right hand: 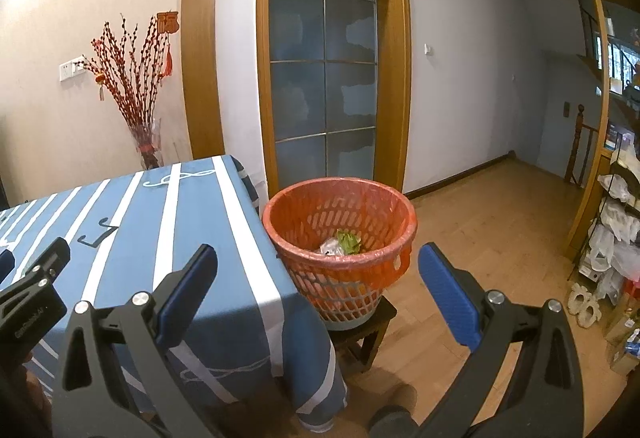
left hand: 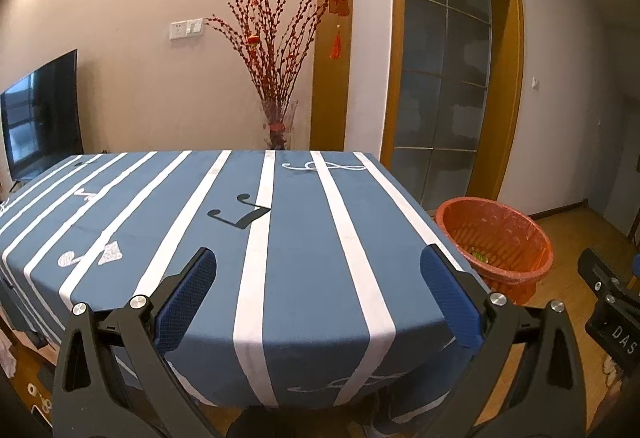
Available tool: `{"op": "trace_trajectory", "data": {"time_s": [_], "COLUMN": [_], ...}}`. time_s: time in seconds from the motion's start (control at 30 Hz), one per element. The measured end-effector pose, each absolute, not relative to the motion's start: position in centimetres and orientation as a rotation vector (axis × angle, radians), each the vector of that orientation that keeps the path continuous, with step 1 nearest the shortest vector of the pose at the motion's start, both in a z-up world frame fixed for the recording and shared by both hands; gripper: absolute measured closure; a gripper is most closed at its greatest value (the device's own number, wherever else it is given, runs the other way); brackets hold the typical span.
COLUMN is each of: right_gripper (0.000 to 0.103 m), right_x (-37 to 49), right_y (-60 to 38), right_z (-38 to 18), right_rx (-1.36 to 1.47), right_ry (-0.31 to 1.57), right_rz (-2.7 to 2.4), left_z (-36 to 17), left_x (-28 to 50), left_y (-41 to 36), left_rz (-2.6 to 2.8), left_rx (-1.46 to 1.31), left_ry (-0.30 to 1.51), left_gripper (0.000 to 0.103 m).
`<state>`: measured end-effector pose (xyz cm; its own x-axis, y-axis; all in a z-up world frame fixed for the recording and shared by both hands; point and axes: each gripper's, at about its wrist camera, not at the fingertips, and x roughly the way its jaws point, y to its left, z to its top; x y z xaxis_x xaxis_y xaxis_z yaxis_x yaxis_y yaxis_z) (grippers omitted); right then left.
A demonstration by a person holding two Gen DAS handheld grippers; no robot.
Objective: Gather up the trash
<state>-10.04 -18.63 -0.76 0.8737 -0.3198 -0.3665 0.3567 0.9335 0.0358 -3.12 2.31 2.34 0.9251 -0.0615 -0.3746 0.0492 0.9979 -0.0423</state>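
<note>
Both the left gripper [left hand: 318,270] and right gripper [right hand: 318,266] hang spread and empty. Trash [right hand: 342,242], seemingly light crumpled wrappers, lies inside the orange basket [right hand: 404,234]; pinch any fold.

Warm, dim indoor light falls from about 10 o'clock on the wall [left hand: 120,17]; both fisheye views bend straight lines and darken at the corners, while the centre stays fairly sharp, edges softer

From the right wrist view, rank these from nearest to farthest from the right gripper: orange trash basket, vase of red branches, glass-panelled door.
1. Orange plastic trash basket, just ahead, beside the table.
2. Glass vase of red branches, far left, behind the table.
3. Glass-panelled door, back wall; too close to call against the vase.
</note>
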Motion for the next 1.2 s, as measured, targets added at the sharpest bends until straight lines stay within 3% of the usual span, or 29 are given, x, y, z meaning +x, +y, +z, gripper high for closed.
{"op": "trace_trajectory", "data": {"time_s": [1.2], "right_gripper": [0.004], "right_x": [-9.7], "right_y": [-19.0], "right_z": [-2.6], "right_rx": [0.101], "right_ry": [0.425], "right_rz": [-0.382], "left_z": [1.1], "left_x": [-3.5], "left_y": [2.2], "left_rz": [-0.05], "left_rx": [-0.037], "left_ry": [0.435], "left_gripper": [0.003]}}
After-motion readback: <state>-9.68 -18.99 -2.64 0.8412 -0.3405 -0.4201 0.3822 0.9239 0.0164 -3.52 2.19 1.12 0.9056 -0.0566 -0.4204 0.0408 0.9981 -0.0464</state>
